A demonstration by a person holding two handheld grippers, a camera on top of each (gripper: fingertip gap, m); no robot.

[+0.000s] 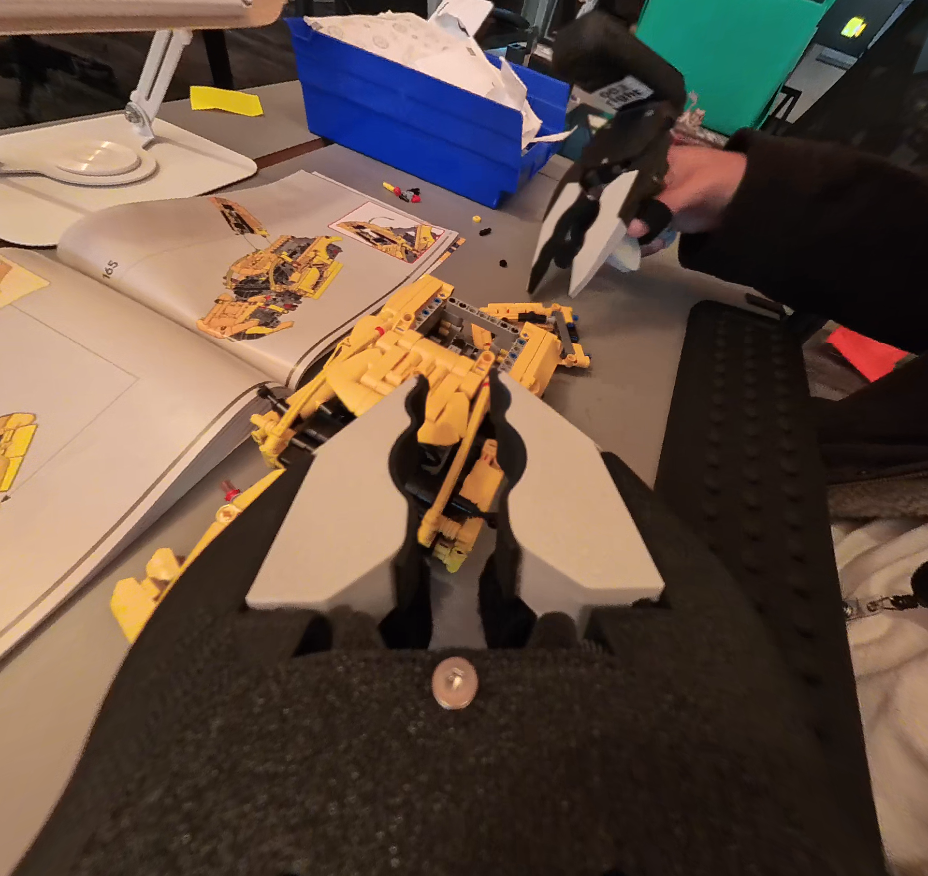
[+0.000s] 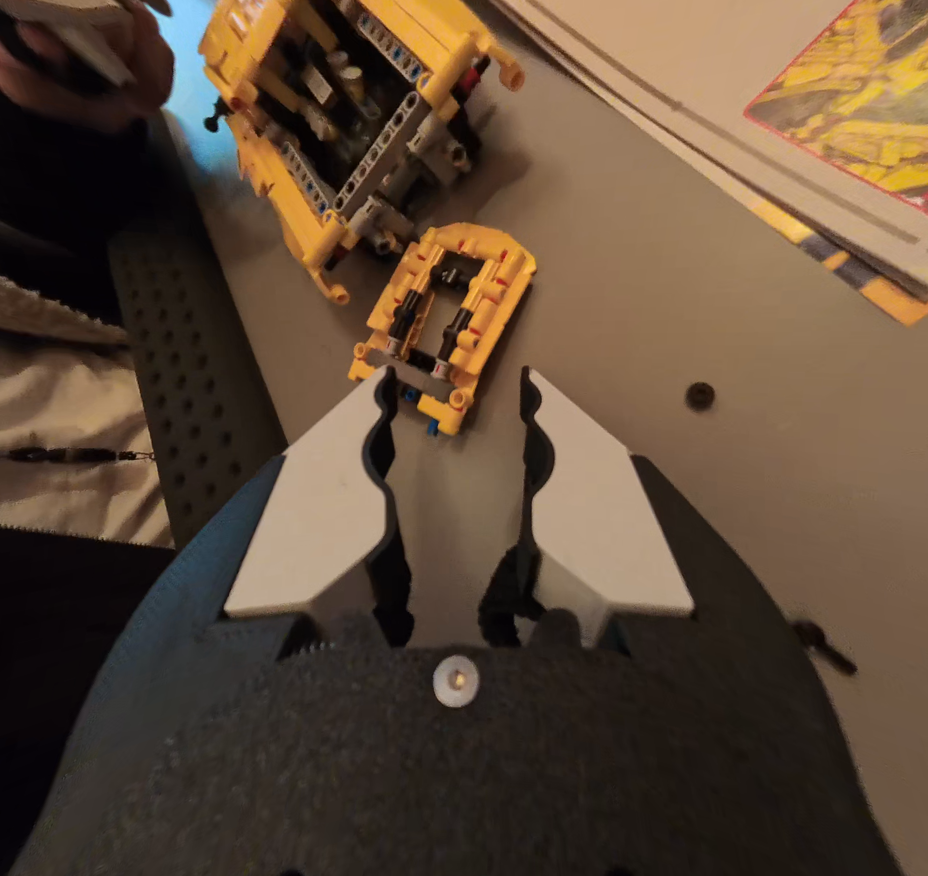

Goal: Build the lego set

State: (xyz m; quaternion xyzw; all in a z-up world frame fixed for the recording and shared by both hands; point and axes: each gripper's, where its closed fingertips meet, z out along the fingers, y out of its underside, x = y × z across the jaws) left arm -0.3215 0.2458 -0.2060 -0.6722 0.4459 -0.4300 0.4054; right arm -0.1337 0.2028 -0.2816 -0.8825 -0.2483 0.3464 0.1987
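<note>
The left gripper [image 1: 454, 385] has pale grey wedge-shaped fingers [image 1: 346, 510] with wavy black inner pads, set on a coarse, grainy black body. They are closed down onto a yellow lego arm [image 1: 459, 480], a long thin assembly of smooth yellow beams and black pins that runs between them from 12 towards 6 o'clock.

The arm joins the main model [image 1: 427, 344], a blocky yellow body with rounded panels and a grey studded-hole frame around an open, dark core. It lies on the flat grey desk [image 1: 627, 400], its left edge touching the open manual [image 1: 176, 309], whose matte pages show yellow drawings. In the right wrist view the model [image 2: 341, 103] sits at 11 o'clock, its core showing grey and tan parts.

Just beside it, at 12 o'clock from the right gripper [image 2: 454, 374], lies a small frame [image 2: 447, 322]: an arched yellow piece holding two black cylinders and a grey cross beam. The right fingers [image 2: 321, 510] stand well apart and hold nothing; the left tip overlaps the frame's near corner, though contact is unclear.

At 1 o'clock in the left view a blue plastic bin [image 1: 427, 118] holds crumpled white paper. A small black piece [image 2: 699, 395] rests alone at 2 o'clock in the right view.
</note>
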